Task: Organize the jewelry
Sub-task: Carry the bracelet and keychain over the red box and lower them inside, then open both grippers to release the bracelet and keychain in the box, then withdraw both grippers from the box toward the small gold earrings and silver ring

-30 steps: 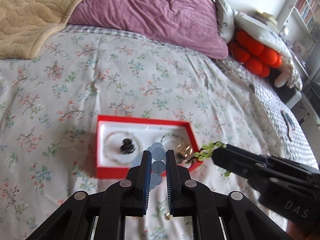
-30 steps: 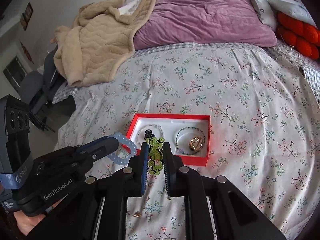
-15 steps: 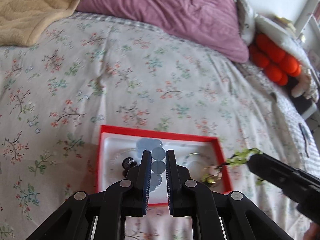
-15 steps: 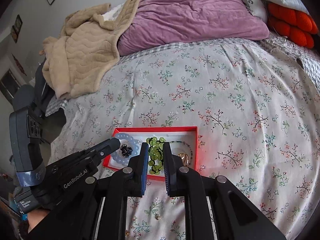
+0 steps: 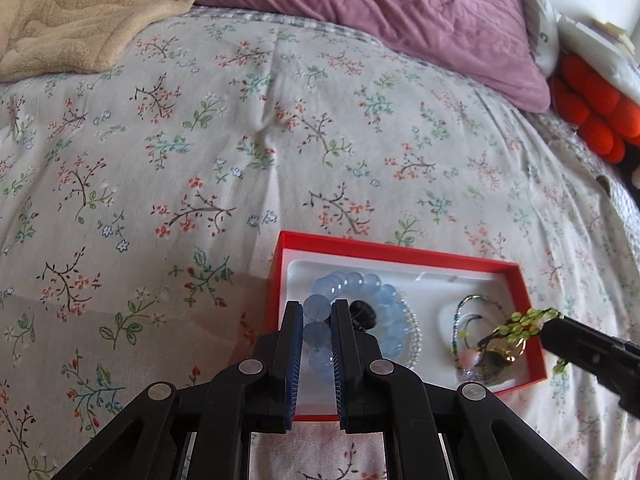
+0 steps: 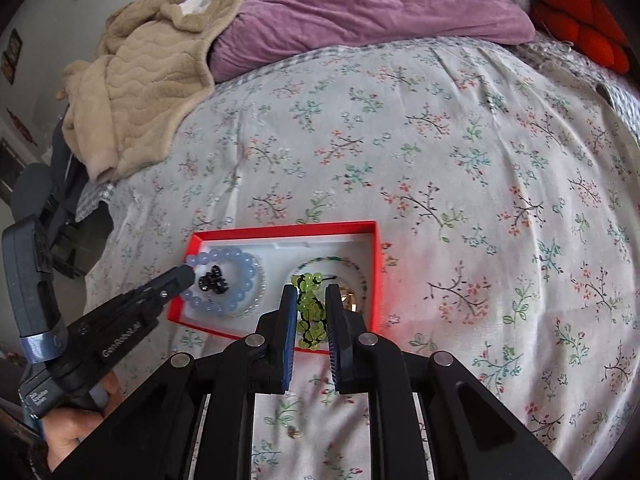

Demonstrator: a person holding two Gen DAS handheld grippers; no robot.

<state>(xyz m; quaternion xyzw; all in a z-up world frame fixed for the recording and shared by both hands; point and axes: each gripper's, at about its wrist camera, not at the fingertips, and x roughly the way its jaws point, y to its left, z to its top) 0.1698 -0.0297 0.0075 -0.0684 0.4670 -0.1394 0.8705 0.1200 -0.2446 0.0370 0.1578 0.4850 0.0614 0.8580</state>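
A red box with a white insert lies on the flowered bedspread. My left gripper is shut on a pale blue bead bracelet, which hangs into the box's left compartment over a black trinket and a clear bead bracelet. My right gripper is shut on a green bead bracelet, held above the right compartment. A thin teal bracelet and a gold ring lie there. Each gripper also shows in the other's view: the left gripper and the right gripper.
A beige blanket and a purple pillow lie at the head of the bed, with an orange cushion to the right. A small gold piece lies on the bedspread in front of the box. A hand holds the left gripper.
Both grippers have come down and forward to the red box with their bracelets. The blue bracelet now hangs into the left compartment, the green one over the right.
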